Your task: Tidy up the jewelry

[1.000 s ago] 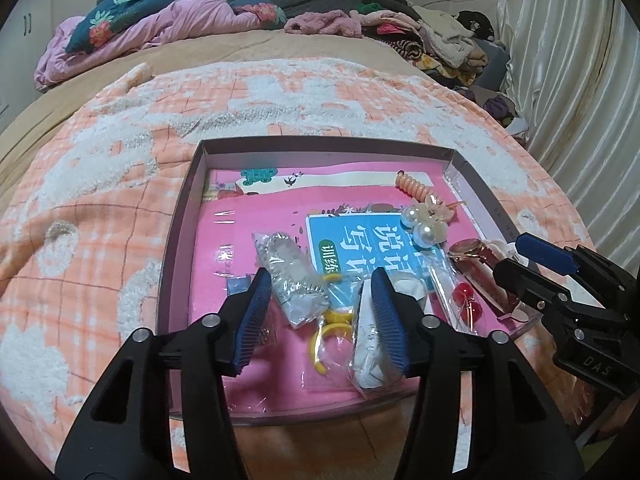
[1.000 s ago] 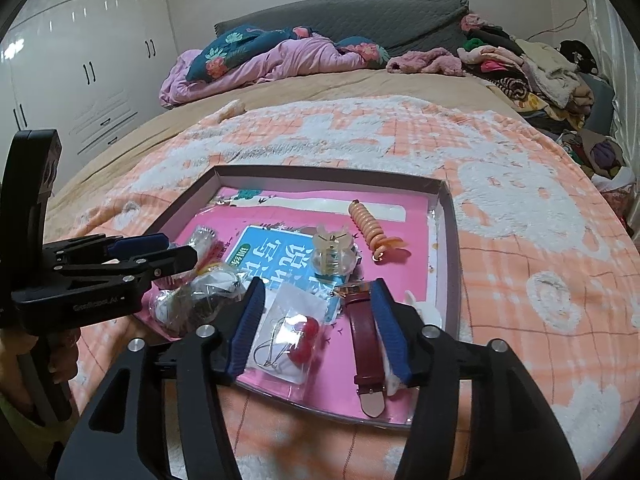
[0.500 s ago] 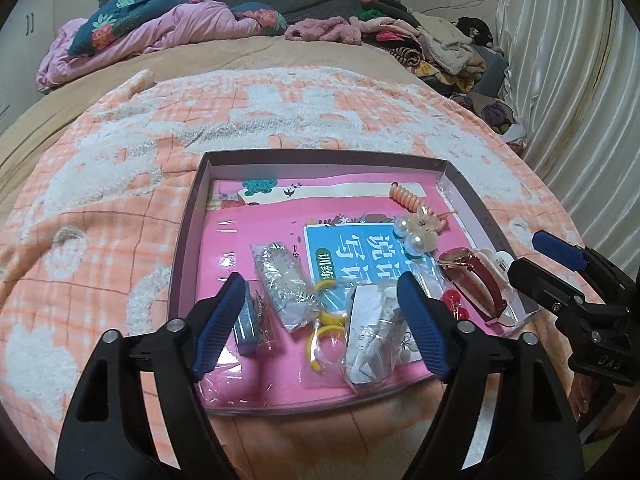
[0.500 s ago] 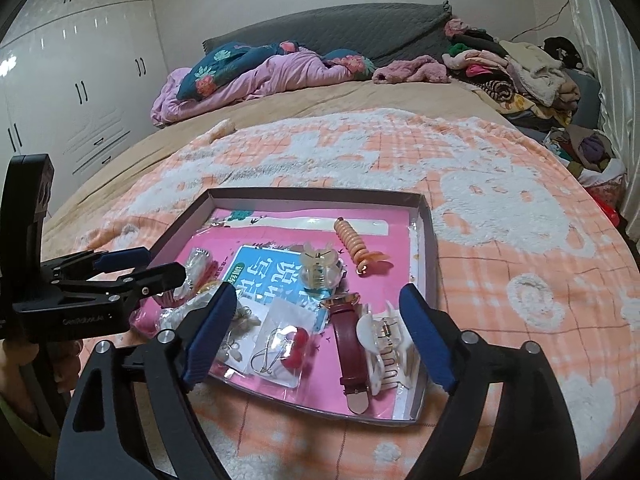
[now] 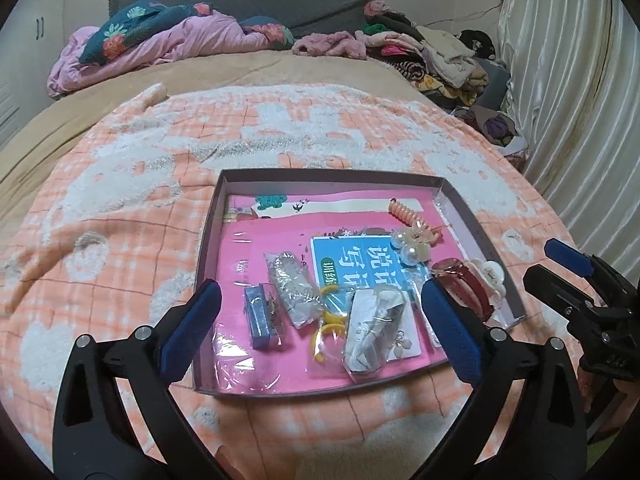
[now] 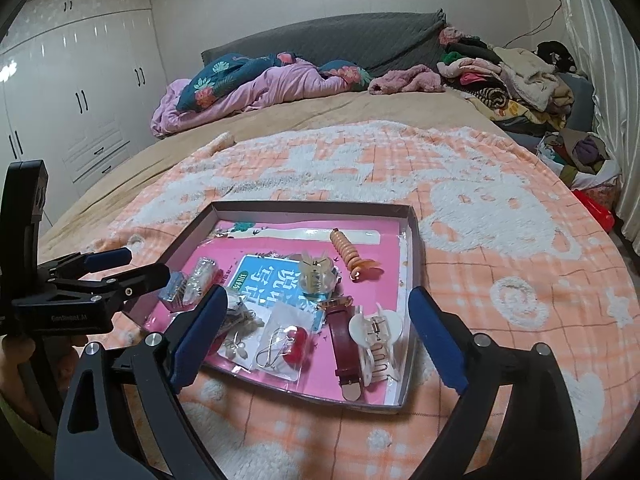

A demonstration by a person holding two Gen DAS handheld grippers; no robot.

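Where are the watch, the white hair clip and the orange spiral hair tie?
watch (image 6: 340, 330), right wrist view, on its red strap.
white hair clip (image 6: 376, 330), right wrist view, on its body.
orange spiral hair tie (image 5: 404, 214), left wrist view, on its coils.

Shallow tray (image 5: 208, 240) on the bed holds bagged jewelry (image 5: 374, 330), red watch (image 6: 342, 334), white claw clip (image 6: 376, 330).

Crowded tray (image 5: 208, 240); open blanket (image 5: 120, 208) around.

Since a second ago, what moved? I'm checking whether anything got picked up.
Both the left gripper and the right gripper opened wide and pulled back from the tray. Neither holds anything. The watch, white hair clip and bagged pieces stayed in the tray.
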